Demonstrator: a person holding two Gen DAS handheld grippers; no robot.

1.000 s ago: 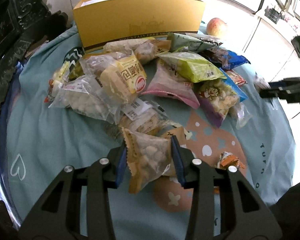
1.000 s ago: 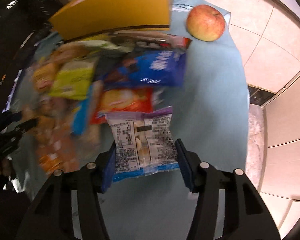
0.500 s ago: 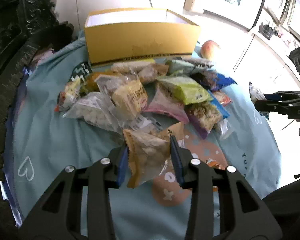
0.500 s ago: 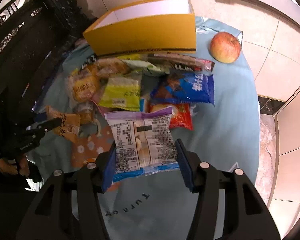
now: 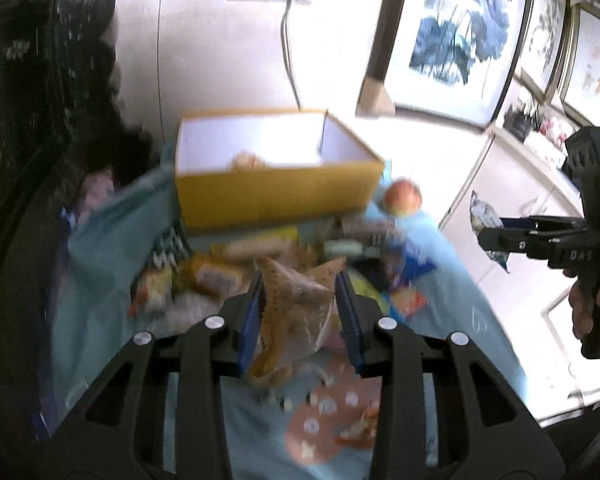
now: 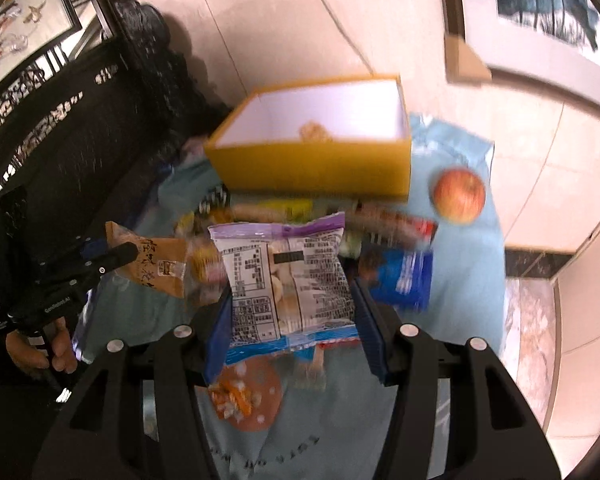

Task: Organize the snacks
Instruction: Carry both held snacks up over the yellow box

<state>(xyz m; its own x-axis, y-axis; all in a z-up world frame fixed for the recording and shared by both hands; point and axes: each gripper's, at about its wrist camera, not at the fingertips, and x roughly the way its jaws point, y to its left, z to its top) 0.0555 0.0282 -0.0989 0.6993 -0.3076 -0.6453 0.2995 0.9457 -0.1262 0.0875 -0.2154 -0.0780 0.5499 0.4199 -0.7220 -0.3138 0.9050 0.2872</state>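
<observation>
My left gripper (image 5: 299,312) is shut on a tan clear-windowed snack bag (image 5: 296,312), held up above the pile; it also shows in the right wrist view (image 6: 156,266). My right gripper (image 6: 292,320) is shut on a purple-and-white snack packet (image 6: 288,276), also lifted. The open yellow box (image 5: 276,192) stands at the far side of the table, with one snack inside (image 6: 314,132). The pile of snack packets (image 5: 220,272) lies in front of the box.
A red apple (image 6: 459,196) sits right of the box on the light blue tablecloth (image 6: 464,280). A dark carved chair (image 6: 60,140) stands at the left. The wall with framed pictures (image 5: 452,28) is behind.
Both grippers have risen and tilted up with their packets, so the box's inside now shows. The views are blurred from motion.
</observation>
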